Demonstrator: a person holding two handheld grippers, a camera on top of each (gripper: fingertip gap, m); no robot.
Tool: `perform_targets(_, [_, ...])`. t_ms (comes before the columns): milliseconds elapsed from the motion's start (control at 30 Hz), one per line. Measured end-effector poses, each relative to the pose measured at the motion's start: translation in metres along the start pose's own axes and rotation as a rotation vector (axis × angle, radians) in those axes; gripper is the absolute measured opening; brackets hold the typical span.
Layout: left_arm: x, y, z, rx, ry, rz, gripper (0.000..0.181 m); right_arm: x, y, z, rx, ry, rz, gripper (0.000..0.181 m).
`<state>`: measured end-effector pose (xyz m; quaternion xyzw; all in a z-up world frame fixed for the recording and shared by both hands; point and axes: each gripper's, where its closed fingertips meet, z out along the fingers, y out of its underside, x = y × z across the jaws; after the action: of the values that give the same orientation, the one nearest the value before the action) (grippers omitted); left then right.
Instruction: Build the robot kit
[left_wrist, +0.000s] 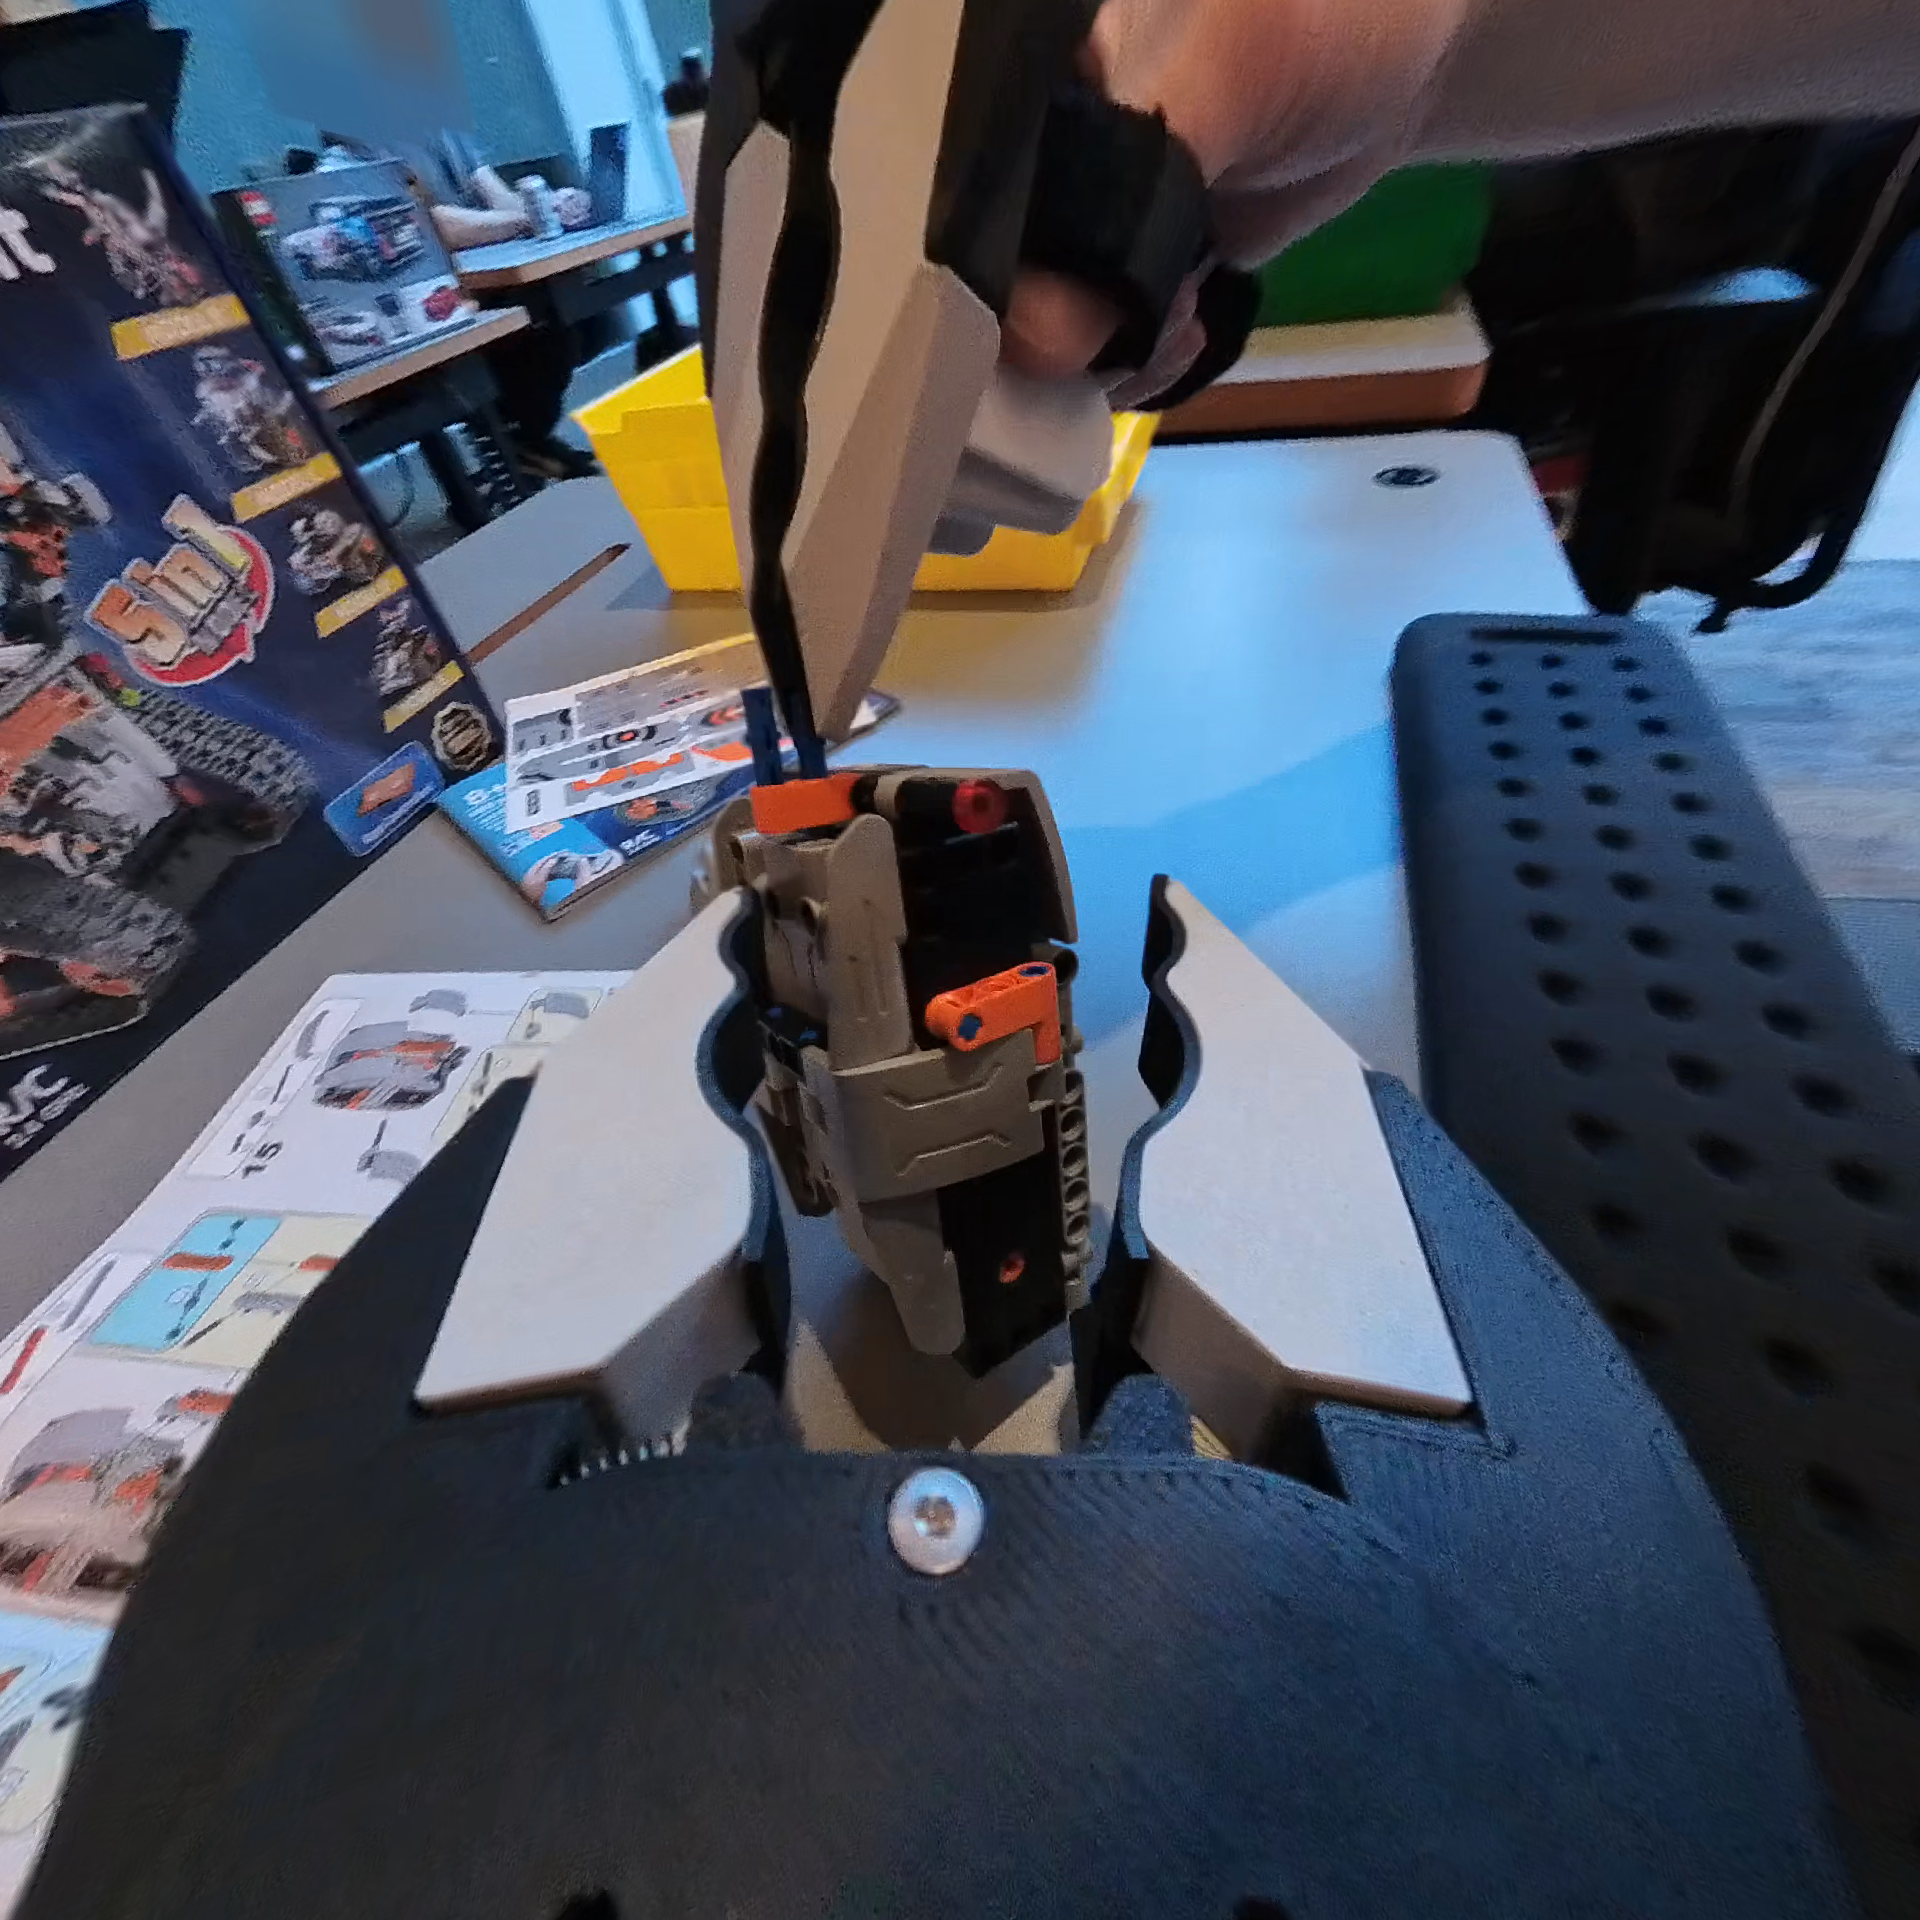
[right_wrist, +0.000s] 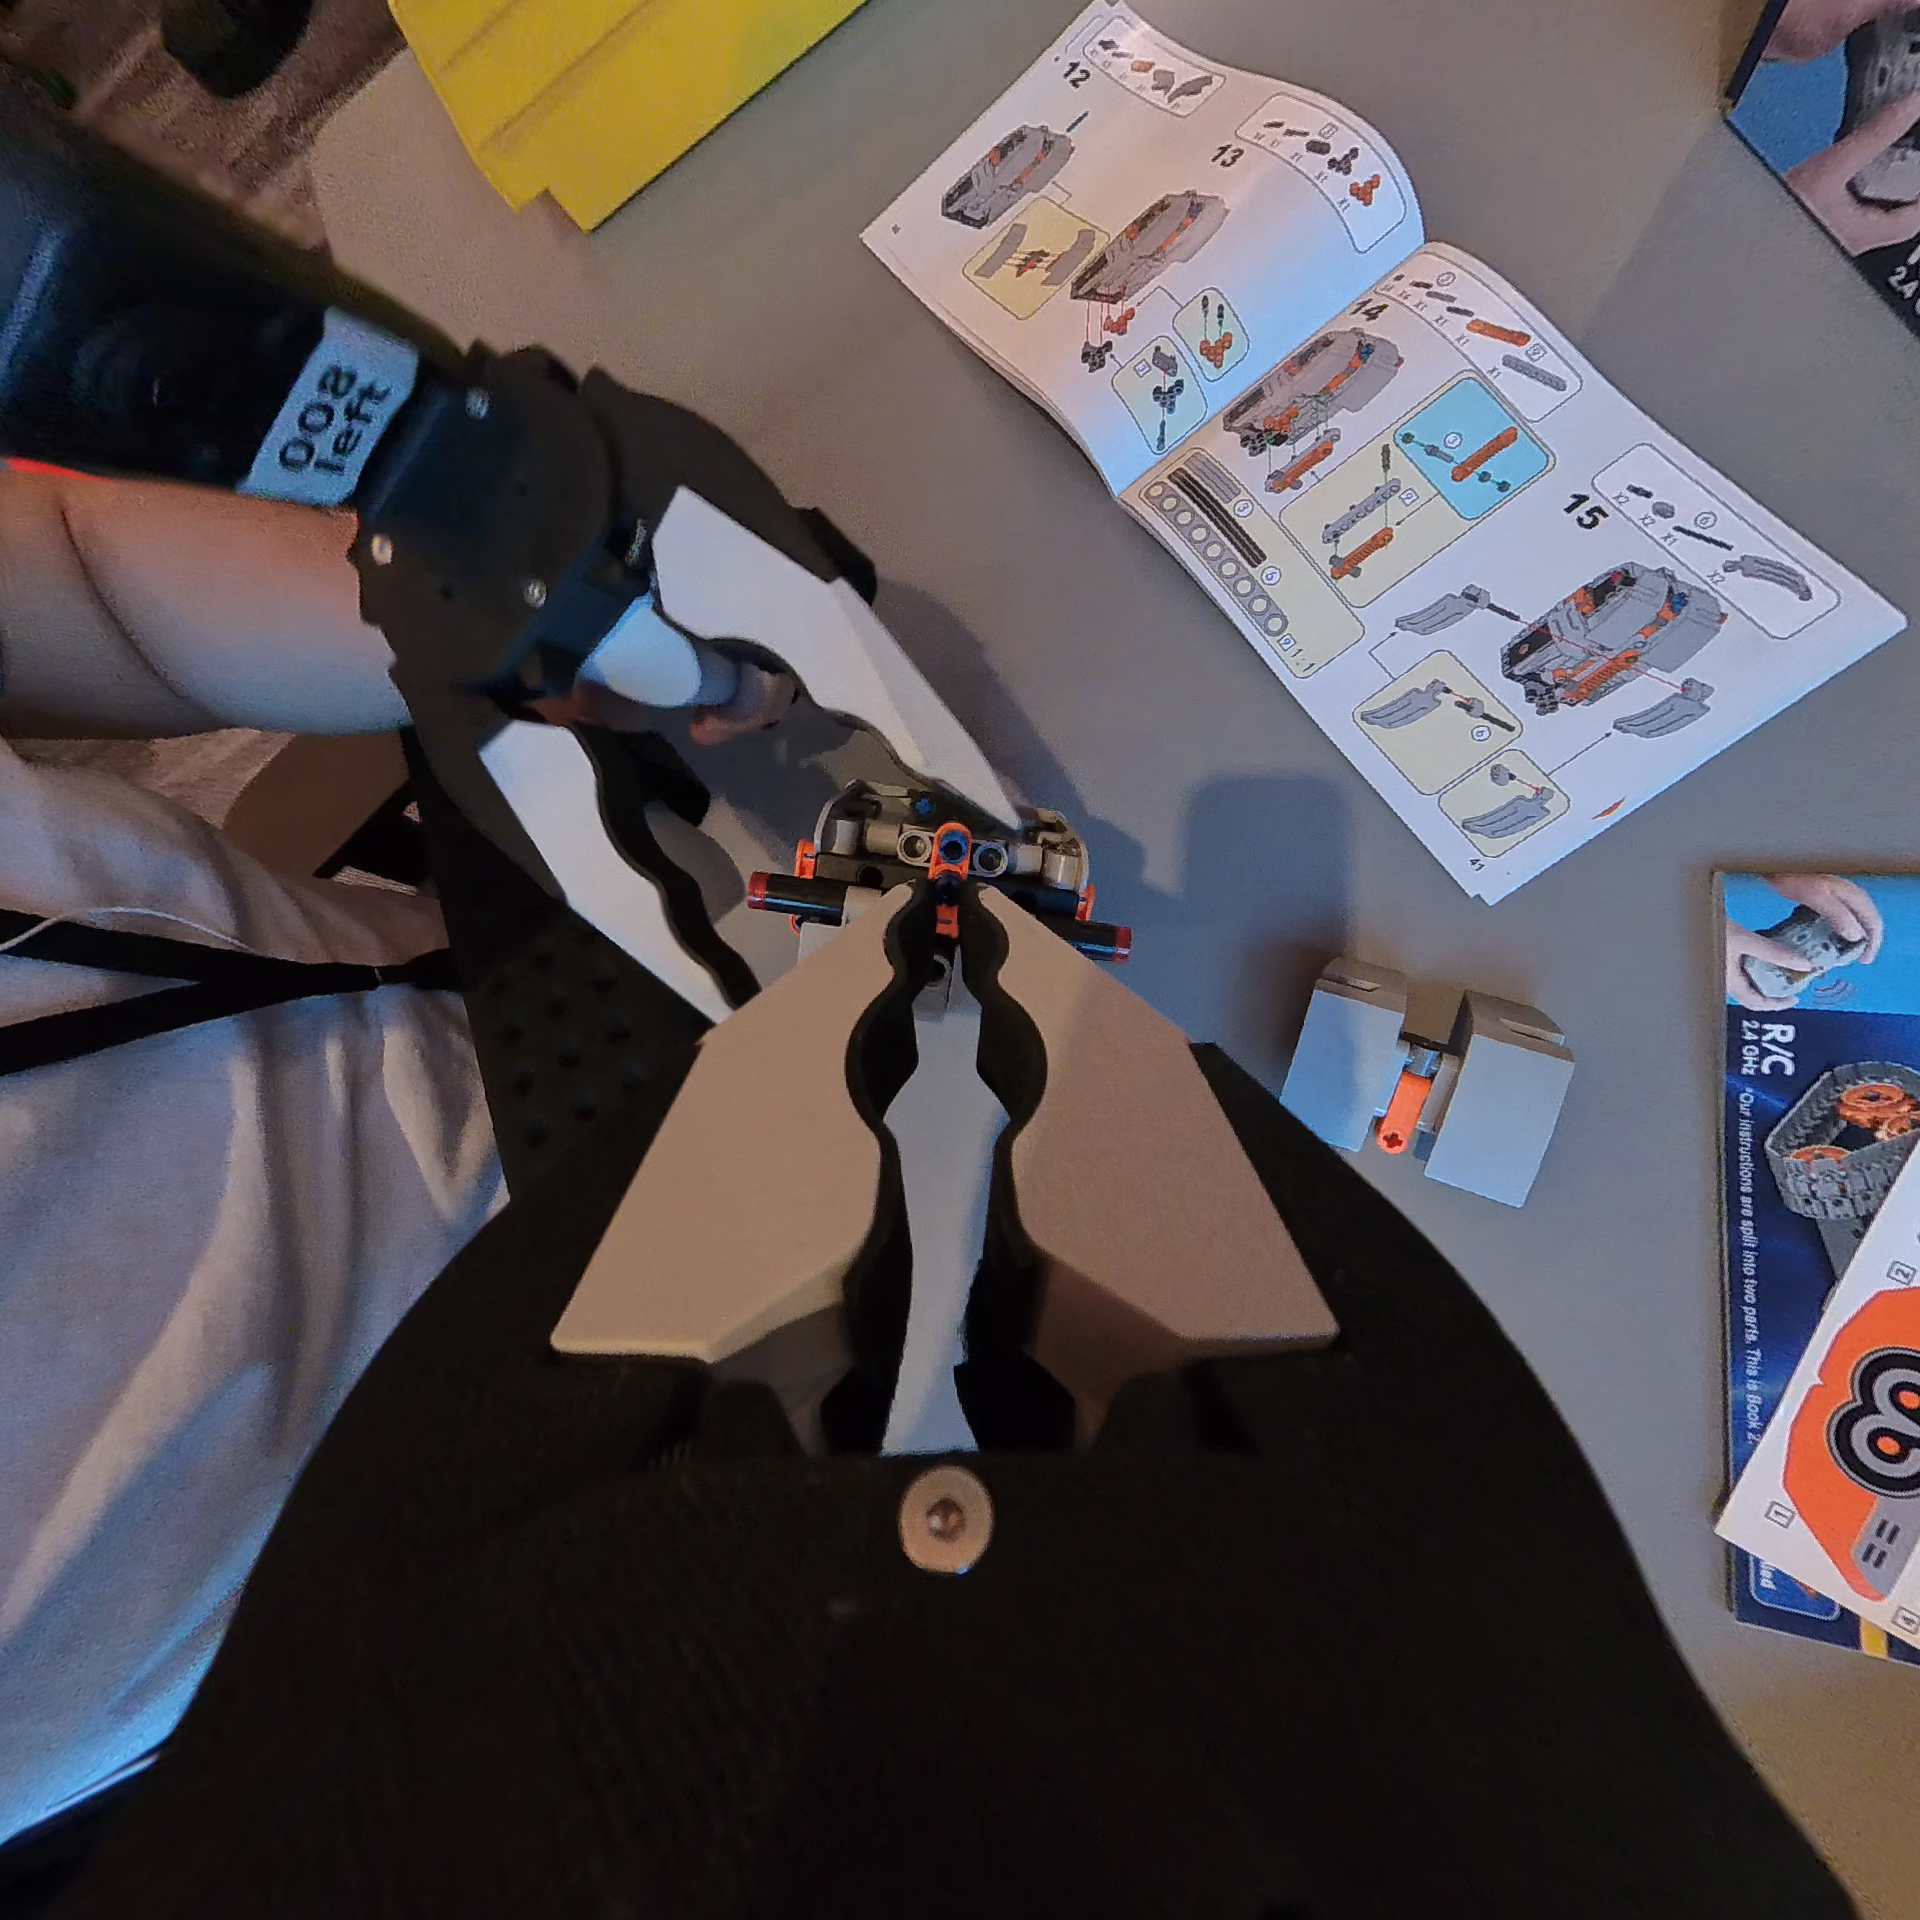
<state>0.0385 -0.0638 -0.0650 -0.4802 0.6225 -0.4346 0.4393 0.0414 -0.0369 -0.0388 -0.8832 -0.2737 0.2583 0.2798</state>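
Observation:
A grey, black and orange brick model (left_wrist: 914, 1101) stands on end on the grey table (left_wrist: 1299, 623). My left gripper (left_wrist: 945, 904) is shut on the model, a finger on each side, the left pad pressed against it. My right gripper (left_wrist: 805, 727) comes down from above, shut on a small dark blue pin (left_wrist: 767, 727) at the model's orange top piece. In the right wrist view my right gripper (right_wrist: 943, 902) pinches the pin (right_wrist: 943, 883) over the model's top (right_wrist: 1029, 857), and the left gripper (right_wrist: 883, 914) reaches in from the left.
An open instruction booklet (right_wrist: 1455, 468) lies beyond the model. A grey sub-assembly with an orange axle (right_wrist: 1423, 1081) sits to its right, by a blue booklet and sticker sheet (right_wrist: 1818, 1299). A yellow bin (left_wrist: 665, 488), the product box (left_wrist: 156, 675) and a black perforated panel (left_wrist: 1662, 935) stand around. The tips of both grippers are at nearly the same place.

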Motion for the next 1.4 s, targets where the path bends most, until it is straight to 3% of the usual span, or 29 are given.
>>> perform_targets(167, [-0.008, 0.005, 0.011, -0.063, -0.137, 0.053, 0.075, 0.003, -0.001, 0.000, 0.024, 0.010, 0.051, 0.003])
perform_targets(300, [-0.015, 0.007, 0.013, -0.075, -0.213, 0.100, 0.053, 0.003, -0.002, 0.000, 0.032, 0.019, 0.065, 0.003])
perform_targets(933, [-0.003, 0.007, 0.014, -0.101, -0.230, 0.232, 0.050, -0.006, 0.009, -0.006, 0.140, 0.041, 0.033, 0.003])
perform_targets(1400, [-0.002, 0.008, 0.014, -0.099, -0.210, 0.226, 0.051, -0.006, 0.006, -0.007, 0.261, 0.105, -0.007, 0.002])
